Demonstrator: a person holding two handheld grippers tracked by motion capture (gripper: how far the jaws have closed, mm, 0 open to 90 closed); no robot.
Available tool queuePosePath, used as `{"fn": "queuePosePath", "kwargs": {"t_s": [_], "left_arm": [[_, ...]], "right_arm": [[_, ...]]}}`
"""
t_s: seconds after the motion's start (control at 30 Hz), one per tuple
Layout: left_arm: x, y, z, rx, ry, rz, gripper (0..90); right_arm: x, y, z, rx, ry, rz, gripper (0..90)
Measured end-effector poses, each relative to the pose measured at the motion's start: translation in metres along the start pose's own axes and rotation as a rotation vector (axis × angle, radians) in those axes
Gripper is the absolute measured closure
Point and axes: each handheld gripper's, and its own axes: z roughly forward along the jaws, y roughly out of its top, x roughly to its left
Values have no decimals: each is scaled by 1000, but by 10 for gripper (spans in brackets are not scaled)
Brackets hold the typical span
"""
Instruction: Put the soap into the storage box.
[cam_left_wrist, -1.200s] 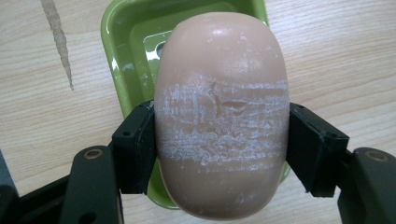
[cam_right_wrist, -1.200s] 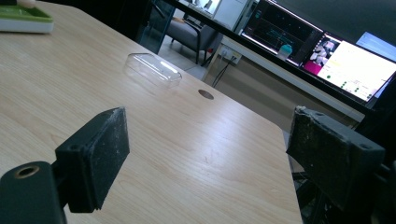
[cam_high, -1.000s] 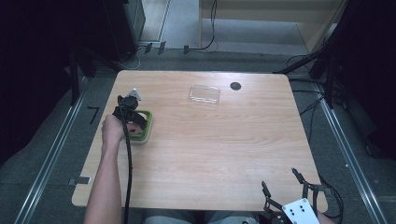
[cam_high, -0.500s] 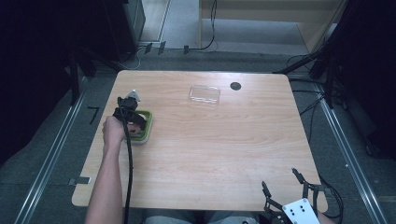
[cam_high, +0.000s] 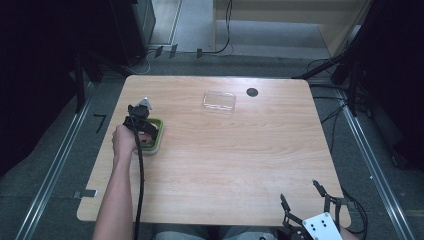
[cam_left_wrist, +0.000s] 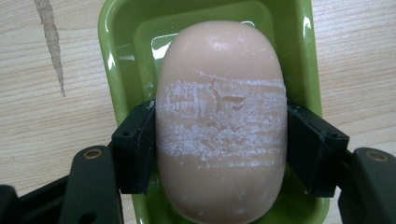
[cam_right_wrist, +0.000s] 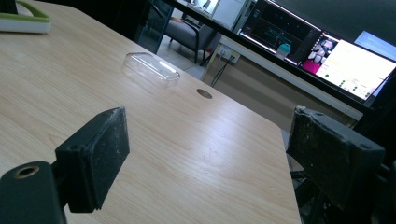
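Nothing has shifted since the earlier frames: the left gripper (cam_left_wrist: 219, 154) stays clamped on the bar of soap (cam_left_wrist: 220, 121), its black pads pressed against the bar's two long sides, with the soap lying in the green soap dish (cam_left_wrist: 116, 84) near the table's (cam_high: 225, 165) left edge. At the near right corner the right gripper (cam_right_wrist: 205, 158) rests with its jaws wide apart and nothing between them, while the clear plastic lid (cam_high: 219, 100) lies well apart toward the far edge.
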Motion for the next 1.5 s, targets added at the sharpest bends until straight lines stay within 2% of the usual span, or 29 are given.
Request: {"fn": "queuePosePath", "kwargs": {"t_s": [0.27, 0.4, 0.57, 0.9, 1.07, 1.2, 1.5], "left_arm": [[0, -1, 0, 2, -1, -4, 333], [1, -2, 0, 4, -15, -17, 329], [0, -3, -10, -22, -6, -22, 250], [-1, -10, -26, -26, -1, -14, 179], [-6, -15, -37, -29, -9, 4, 165], [-13, -21, -44, -21, 4, 36, 154], [-23, -34, -56, -4, 8, 70, 140]], "right_arm": [[1, 0, 1, 0, 3, 0, 131], [1, 1, 1, -1, 3, 4, 131], [2, 1, 0, -3, 5, 2, 131], [3, 2, 1, -5, 14, -2, 132], [3, 2, 2, -8, 13, -1, 131], [4, 3, 2, -10, 13, -2, 131], [5, 4, 2, -16, 17, -6, 131]]}}
